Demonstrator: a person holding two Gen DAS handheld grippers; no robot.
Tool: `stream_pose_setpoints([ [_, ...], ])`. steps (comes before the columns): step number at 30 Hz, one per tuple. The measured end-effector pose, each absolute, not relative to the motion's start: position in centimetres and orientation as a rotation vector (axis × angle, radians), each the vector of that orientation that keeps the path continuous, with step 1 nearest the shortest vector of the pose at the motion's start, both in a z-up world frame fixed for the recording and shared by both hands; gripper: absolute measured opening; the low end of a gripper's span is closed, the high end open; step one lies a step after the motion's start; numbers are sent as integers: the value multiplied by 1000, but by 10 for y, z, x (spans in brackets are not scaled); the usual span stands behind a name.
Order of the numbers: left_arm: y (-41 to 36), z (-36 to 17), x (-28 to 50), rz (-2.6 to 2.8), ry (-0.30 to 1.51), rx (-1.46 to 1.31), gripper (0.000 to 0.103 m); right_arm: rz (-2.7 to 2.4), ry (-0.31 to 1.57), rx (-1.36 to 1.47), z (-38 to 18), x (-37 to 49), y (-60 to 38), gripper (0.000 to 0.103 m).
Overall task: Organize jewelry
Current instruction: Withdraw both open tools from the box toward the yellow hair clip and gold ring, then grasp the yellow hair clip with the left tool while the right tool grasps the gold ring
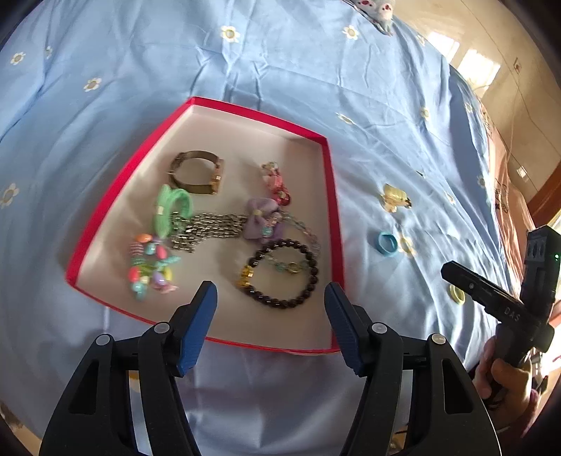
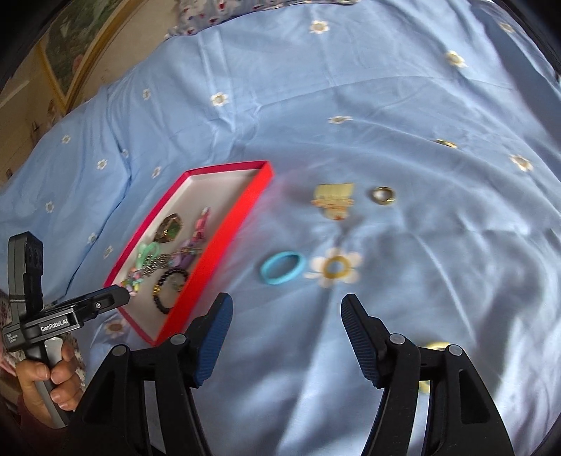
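Note:
A red box (image 1: 196, 102) with a white floor lies on the blue floral bedsheet and holds several pieces: a bronze cuff (image 1: 196, 172), a green bangle (image 1: 171, 207), a metal chain (image 1: 210, 229), a purple bow (image 1: 261, 219), a dark bead bracelet (image 1: 284, 273) and a colourful bead cluster (image 1: 152, 266). My left gripper (image 1: 270, 298) is open and empty over the box's near edge. My right gripper (image 2: 285, 312) is open and empty above the sheet, just short of a blue ring (image 2: 280, 268). A yellow hair clip (image 2: 333, 200) and a gold ring (image 2: 383, 195) lie beyond.
The red box also shows left in the right wrist view (image 2: 228, 238). The blue ring (image 1: 387, 242) and yellow clip (image 1: 394, 197) lie right of the box. A small yellow ring (image 1: 457, 293) sits near the right gripper's body (image 1: 508, 308). A pillow (image 1: 377, 10) lies at the far edge.

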State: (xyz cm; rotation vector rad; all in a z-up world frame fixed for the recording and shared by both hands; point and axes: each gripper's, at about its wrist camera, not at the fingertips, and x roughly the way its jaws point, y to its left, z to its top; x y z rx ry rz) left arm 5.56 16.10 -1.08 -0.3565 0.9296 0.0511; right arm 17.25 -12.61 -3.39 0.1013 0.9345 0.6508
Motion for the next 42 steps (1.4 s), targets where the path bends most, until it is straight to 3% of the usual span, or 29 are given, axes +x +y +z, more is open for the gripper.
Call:
stream_pose_setpoints([
  [18,99,7,113,-64,927,-247,65,559,909,124,-36,217,-165,64],
  [22,87,4,131,-86,940,-228,66,542,906,105,-40,238,-162,51],
  [28,74,-2,153,-114,962,-217,66,539,938,59,-51,271,-146,49],
  [36,59,-13,184,-150,988,-201,66,536,976,-9,-68,306,-126,35],
  [38,55,-16,190,-158,994,-200,66,534,981,-11,-72,312,-125,21],
  [42,44,-20,207,-187,997,-199,66,521,960,16,-67,312,-134,20],
])
